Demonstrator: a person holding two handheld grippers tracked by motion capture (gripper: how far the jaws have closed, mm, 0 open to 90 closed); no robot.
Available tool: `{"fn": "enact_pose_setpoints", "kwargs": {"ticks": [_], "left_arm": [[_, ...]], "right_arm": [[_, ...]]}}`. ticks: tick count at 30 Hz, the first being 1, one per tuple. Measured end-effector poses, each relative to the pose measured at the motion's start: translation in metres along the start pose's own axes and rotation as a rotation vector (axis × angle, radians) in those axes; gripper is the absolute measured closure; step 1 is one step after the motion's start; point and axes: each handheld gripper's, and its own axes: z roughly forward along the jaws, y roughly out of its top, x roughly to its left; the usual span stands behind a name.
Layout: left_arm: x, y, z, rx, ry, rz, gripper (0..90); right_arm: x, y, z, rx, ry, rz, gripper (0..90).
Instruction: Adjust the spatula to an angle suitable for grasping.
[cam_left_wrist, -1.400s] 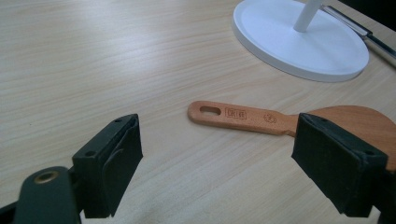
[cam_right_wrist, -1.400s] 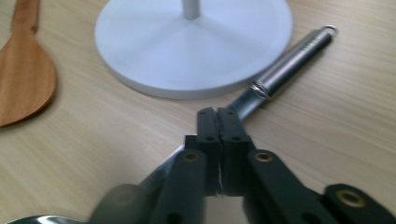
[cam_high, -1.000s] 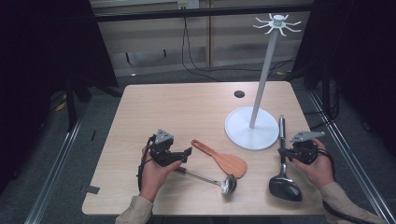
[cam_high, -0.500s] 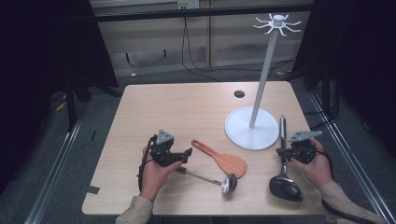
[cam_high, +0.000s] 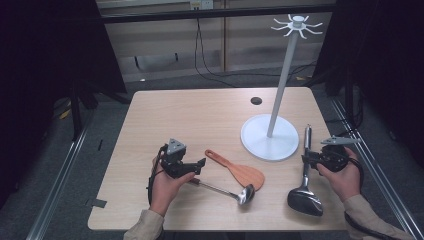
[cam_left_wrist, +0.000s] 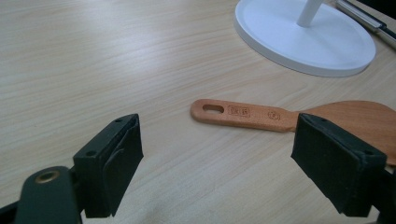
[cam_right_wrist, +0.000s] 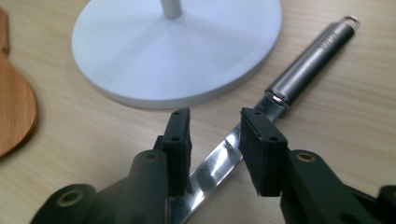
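Observation:
A wooden rice paddle (cam_high: 239, 171) lies near the table's front, its handle pointing at my left gripper (cam_high: 201, 163). In the left gripper view that gripper (cam_left_wrist: 219, 128) stands wide open with nothing in it, and the paddle's handle (cam_left_wrist: 243, 113) lies just ahead of its jaws. A steel ladle (cam_high: 226, 190) rests in front of the paddle. A turner with a steel handle (cam_high: 307, 139) and a black head (cam_high: 304, 201) lies at the right. My right gripper (cam_high: 306, 160) straddles its shaft (cam_right_wrist: 219, 163), jaws narrowed (cam_right_wrist: 215, 116) with a gap still showing beside the shaft.
A white hook stand rises from a round base (cam_high: 257, 142) at the right middle, its pole (cam_high: 282, 80) ending in a ring of hooks (cam_high: 297, 22). A small dark hole (cam_high: 256, 101) marks the far tabletop. The table edge (cam_high: 345, 165) runs close beside my right hand.

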Motion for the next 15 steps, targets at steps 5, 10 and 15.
{"fn": "enact_pose_setpoints", "kwargs": {"ticks": [5,10,15], "left_arm": [[-0.002,0.000,0.002,0.005,-0.011,0.002,15.7],[-0.002,0.000,0.002,0.004,-0.010,0.006,15.6],[-0.002,0.000,0.002,-0.001,-0.010,-0.001,15.5]], "right_arm": [[0.001,-0.001,0.005,0.049,-0.100,0.124,43.6],[0.005,0.000,0.015,0.093,-0.128,0.172,38.4],[0.009,0.000,0.021,0.135,-0.144,0.142,37.7]]}}
